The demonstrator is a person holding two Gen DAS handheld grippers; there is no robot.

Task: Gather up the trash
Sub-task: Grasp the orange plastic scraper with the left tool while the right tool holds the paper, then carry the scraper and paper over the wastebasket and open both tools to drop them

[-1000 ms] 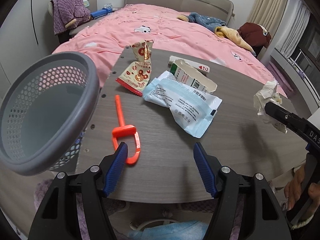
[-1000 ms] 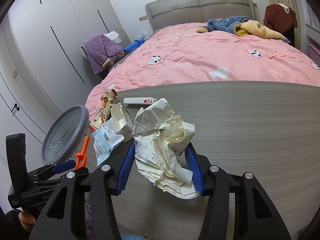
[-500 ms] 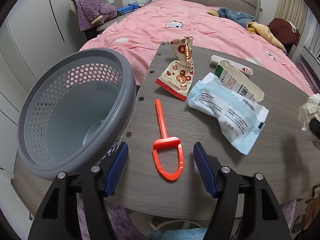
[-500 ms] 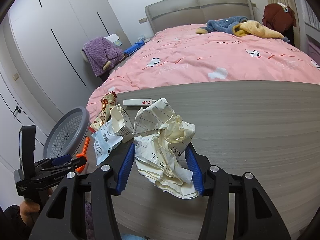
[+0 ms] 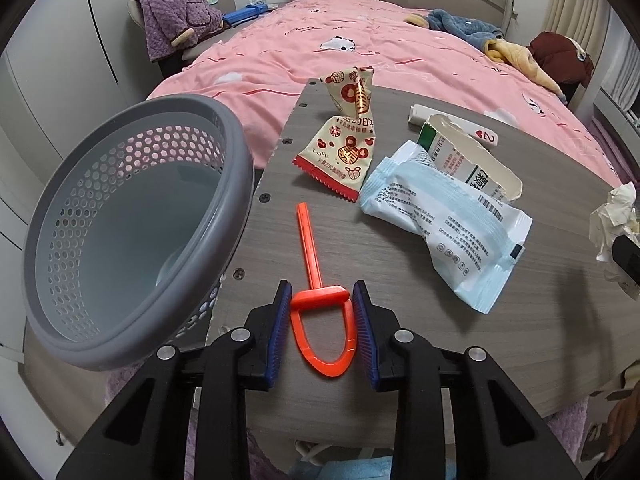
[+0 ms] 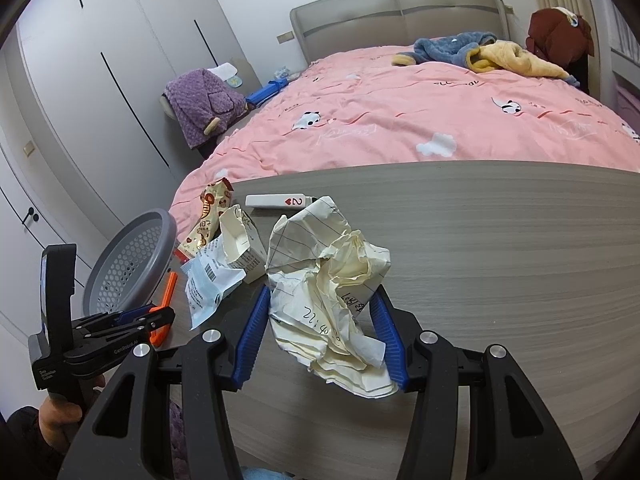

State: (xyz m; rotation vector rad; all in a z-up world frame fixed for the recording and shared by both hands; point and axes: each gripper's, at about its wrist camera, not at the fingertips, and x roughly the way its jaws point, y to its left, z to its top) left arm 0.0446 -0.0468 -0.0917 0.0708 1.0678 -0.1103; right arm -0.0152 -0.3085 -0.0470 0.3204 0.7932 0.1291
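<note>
My left gripper (image 5: 321, 300) is shut on the loop handle of an orange plastic stick (image 5: 316, 284) that lies on the grey wooden table (image 5: 400, 304). The grey perforated trash basket (image 5: 120, 232) stands just left of it, off the table's edge. My right gripper (image 6: 322, 298) is shut on a crumpled paper ball (image 6: 332, 292) above the table (image 6: 500, 280). On the table lie a red-and-cream snack wrapper (image 5: 344, 152), a pale blue wipes pack (image 5: 448, 220) and a torn carton (image 5: 460, 160). The left gripper also shows in the right wrist view (image 6: 160, 314).
A white strip with a red heart and "2" (image 5: 452, 124) lies at the table's far edge. A bed with a pink cover (image 5: 360, 52) stands right behind the table. A chair with a purple robe (image 5: 176, 16) stands by the wardrobe.
My left gripper has moved forward over the orange stick's handle and closed on it. My right gripper keeps holding the paper ball, nearly still.
</note>
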